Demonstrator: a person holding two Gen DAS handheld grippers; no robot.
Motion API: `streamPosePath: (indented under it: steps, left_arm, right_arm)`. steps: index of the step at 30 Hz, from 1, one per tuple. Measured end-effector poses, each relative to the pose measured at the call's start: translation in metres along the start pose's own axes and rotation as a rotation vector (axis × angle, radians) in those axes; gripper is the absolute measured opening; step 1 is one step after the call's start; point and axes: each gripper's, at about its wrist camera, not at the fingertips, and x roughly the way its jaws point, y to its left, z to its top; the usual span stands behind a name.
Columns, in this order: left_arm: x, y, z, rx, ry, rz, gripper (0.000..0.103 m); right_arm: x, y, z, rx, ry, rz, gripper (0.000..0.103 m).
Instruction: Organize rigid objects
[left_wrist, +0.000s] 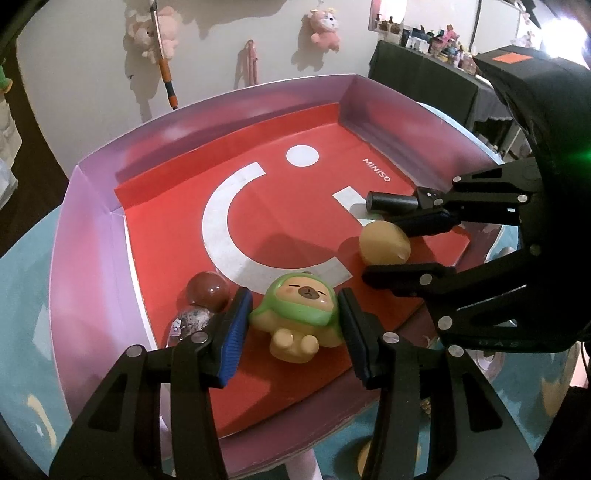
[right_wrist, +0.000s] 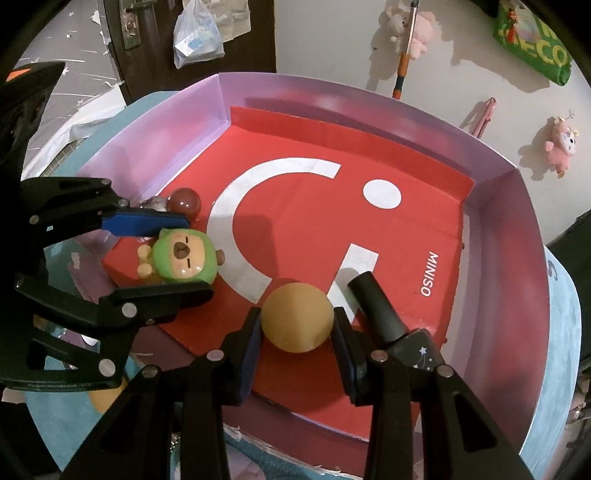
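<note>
2 items are clamped inside the tray (left_wrist: 92, 221) for sorting: capybara figure (left_wrist: 301, 317) by the left gripper (left_wrist: 295, 336), tan ball (right_wrist: 297, 317) by the right gripper (right_wrist: 298, 345).

Both wrist views close above tray (left_wrist: 92, 229)

Green-hooded tan bear figure (left_wrist: 299, 317); tan ball (right_wrist: 297, 317); dark red marble (left_wrist: 207, 291); black cylinder (right_wrist: 376, 310); red sheet (left_wrist: 295, 229) with white arc at 12 o'clock; lilac tray (left_wrist: 88, 236); blue-padded black left claw (left_wrist: 291, 332).
</note>
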Motion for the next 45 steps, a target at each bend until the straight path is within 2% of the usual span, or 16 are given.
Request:
streamPosePath:
  steps: [13, 17, 23, 27, 32, 36, 39, 43, 45]
  left_arm:
    - [0.0, -0.003, -0.001, 0.023, -0.002, 0.005, 0.048]
    - [-0.002, -0.005, -0.002, 0.028, -0.012, -0.006, 0.057]
    - [-0.011, -0.005, 0.0, 0.019, -0.042, -0.003, 0.059]
    - [-0.02, -0.006, 0.0, 0.012, -0.065, -0.005, 0.063]
    - [-0.034, -0.008, -0.004, -0.005, -0.092, -0.013, 0.065]
    - [-0.055, -0.014, -0.011, -0.02, -0.139, -0.037, 0.07]
    - [-0.078, -0.02, -0.019, -0.038, -0.207, -0.044, 0.079]
    - [-0.11, -0.029, -0.03, -0.07, -0.293, -0.042, 0.082]
    - [-0.126, -0.033, -0.039, -0.091, -0.341, -0.038, 0.089]
  right_arm:
    - [0.005, 0.0, -0.001, 0.003, 0.0, -0.001, 0.041]
    - [0.005, 0.001, -0.002, 0.001, 0.002, -0.004, 0.043]
    - [0.003, 0.001, -0.005, 0.006, -0.001, -0.006, 0.045]
    - [-0.003, 0.0, -0.007, 0.012, -0.015, -0.005, 0.053]
    - [-0.019, -0.002, -0.014, 0.023, -0.04, 0.005, 0.053]
    - [-0.044, -0.002, -0.021, 0.038, -0.086, 0.007, 0.063]
    - [-0.071, 0.002, -0.029, 0.036, -0.136, 0.001, 0.066]
    - [-0.107, 0.01, -0.045, 0.028, -0.207, -0.03, 0.075]
    - [-0.126, 0.015, -0.057, 0.035, -0.241, -0.054, 0.08]
